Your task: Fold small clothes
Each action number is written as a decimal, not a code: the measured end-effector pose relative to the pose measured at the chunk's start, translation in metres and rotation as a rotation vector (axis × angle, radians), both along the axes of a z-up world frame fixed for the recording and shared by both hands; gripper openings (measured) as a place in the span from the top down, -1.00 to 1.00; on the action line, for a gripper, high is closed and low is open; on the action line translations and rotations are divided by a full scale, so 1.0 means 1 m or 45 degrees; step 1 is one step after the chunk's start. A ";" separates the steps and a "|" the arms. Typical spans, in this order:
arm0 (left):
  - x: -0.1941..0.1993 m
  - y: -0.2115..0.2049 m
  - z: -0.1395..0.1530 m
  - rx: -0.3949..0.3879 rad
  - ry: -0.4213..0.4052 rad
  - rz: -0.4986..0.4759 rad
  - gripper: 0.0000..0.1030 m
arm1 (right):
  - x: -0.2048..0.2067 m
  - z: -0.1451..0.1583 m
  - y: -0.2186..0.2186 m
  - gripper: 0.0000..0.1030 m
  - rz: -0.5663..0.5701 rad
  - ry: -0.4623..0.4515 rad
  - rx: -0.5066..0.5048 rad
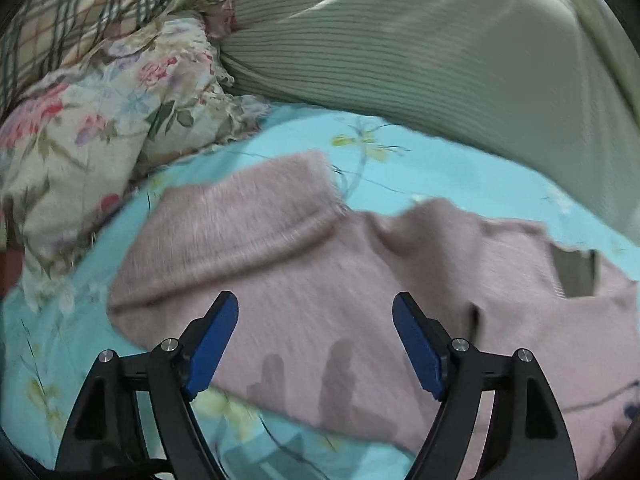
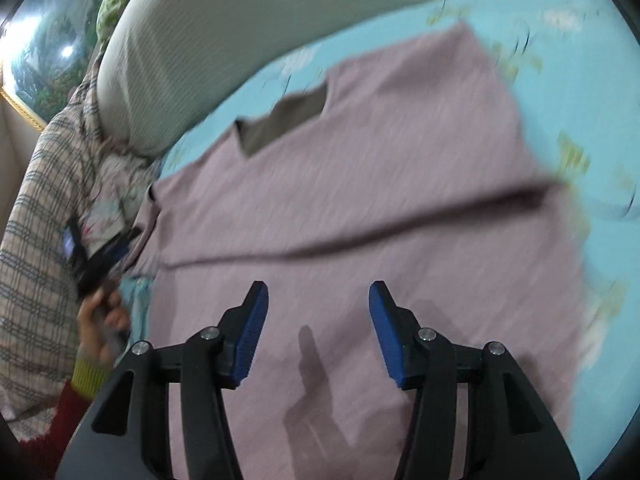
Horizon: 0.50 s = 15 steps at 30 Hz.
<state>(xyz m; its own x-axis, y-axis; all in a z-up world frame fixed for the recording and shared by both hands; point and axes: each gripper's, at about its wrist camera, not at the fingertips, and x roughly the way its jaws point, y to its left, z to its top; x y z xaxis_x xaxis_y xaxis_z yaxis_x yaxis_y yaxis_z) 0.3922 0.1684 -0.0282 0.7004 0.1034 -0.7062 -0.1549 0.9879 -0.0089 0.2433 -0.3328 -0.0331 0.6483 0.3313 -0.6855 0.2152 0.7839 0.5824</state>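
Both jaws stand wide apart and hold nothing: your left gripper [image 1: 316, 308] and your right gripper [image 2: 319, 296] each hover above the pink sweater [image 2: 360, 208], casting finger shadows onto its knit. The sweater lies spread flat on the turquoise bedsheet [image 1: 400, 160], well short of the ribbed pillow [image 1: 400, 52] at the head of the bed. Its long axis appears to run across your left wrist view, with the sleeve [image 1: 240, 232] already laid over the body towards the floral pillow [image 1: 100, 120]. From your right gripper, the neckline [image 2: 288, 120] lies ahead and a long crease [image 2: 400, 228] crosses between. Your left gripper looks nearer the sleeve side; the right sits over the lower body, nearer the hem, though blur hides that edge.
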 end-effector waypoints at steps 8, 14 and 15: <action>0.068 0.001 -0.028 0.316 0.097 0.078 -0.52 | -0.002 -0.002 0.005 -0.05 -0.024 0.034 0.007; 0.056 0.007 -0.014 0.150 0.031 0.044 0.92 | -0.008 0.009 0.003 -0.04 -0.035 -0.016 -0.002; 0.050 0.004 -0.008 0.129 0.011 0.036 0.93 | -0.008 0.010 0.004 -0.04 -0.031 -0.024 0.001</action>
